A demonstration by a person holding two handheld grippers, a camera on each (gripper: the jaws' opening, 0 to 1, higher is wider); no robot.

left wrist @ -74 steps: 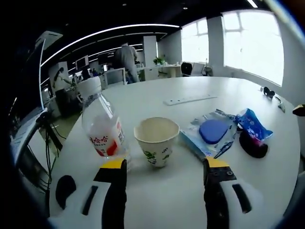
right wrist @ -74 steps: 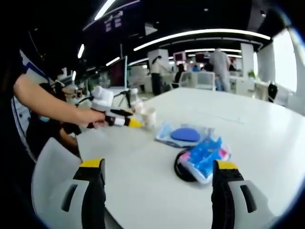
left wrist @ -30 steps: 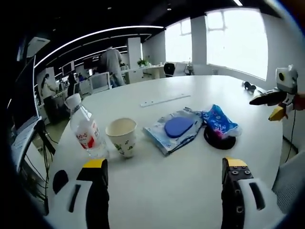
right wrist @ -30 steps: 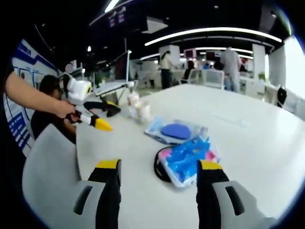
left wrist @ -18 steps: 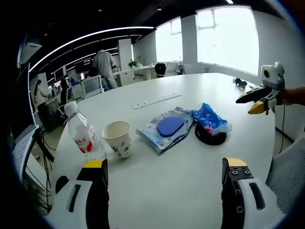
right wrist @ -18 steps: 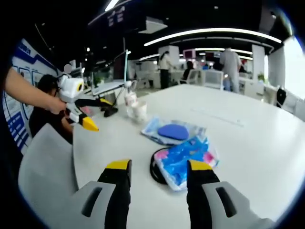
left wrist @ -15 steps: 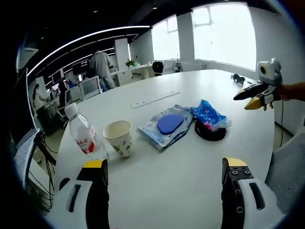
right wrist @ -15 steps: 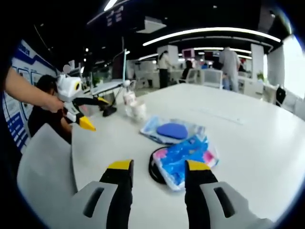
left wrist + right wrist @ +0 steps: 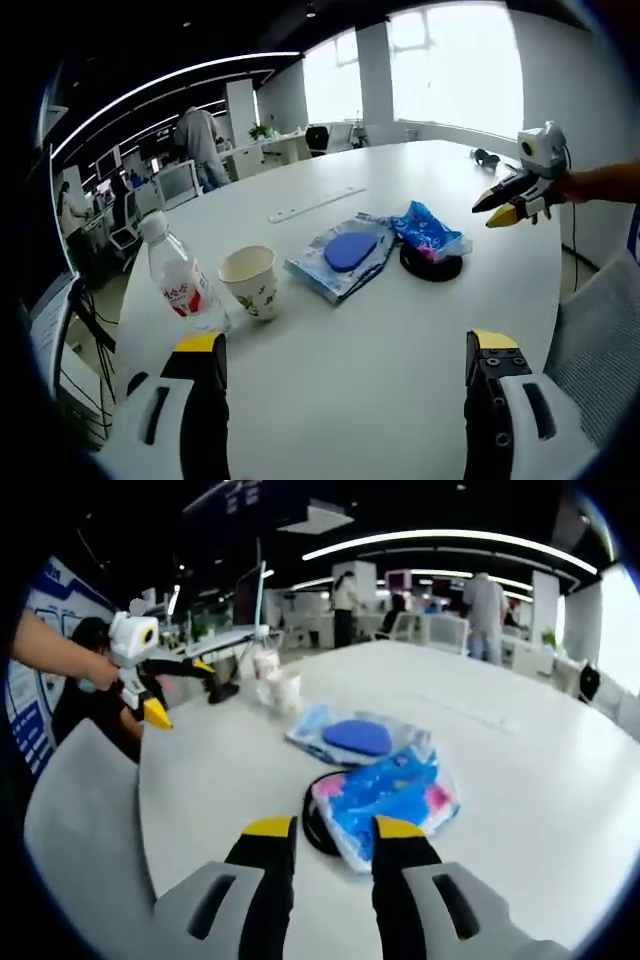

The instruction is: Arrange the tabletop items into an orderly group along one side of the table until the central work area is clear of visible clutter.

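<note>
Since the earlier frames, the right gripper [image 9: 322,827] has narrowed its jaws to a small gap and come closer to the blue packet [image 9: 388,798], which lies on a black disc [image 9: 318,825] near the middle of the table [image 9: 540,770]. From this gripper the packet lies straight ahead, just beyond the tips, its long axis running slantwise to the right. The left gripper [image 9: 345,345] is wide and empty, well apart from it, so the right one is nearer.

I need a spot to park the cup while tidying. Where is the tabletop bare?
Bare table lies between the left gripper and the row of items, and beyond the power strip. It is crowded from the bottle and paper cup to the blue packets and black disc.
</note>
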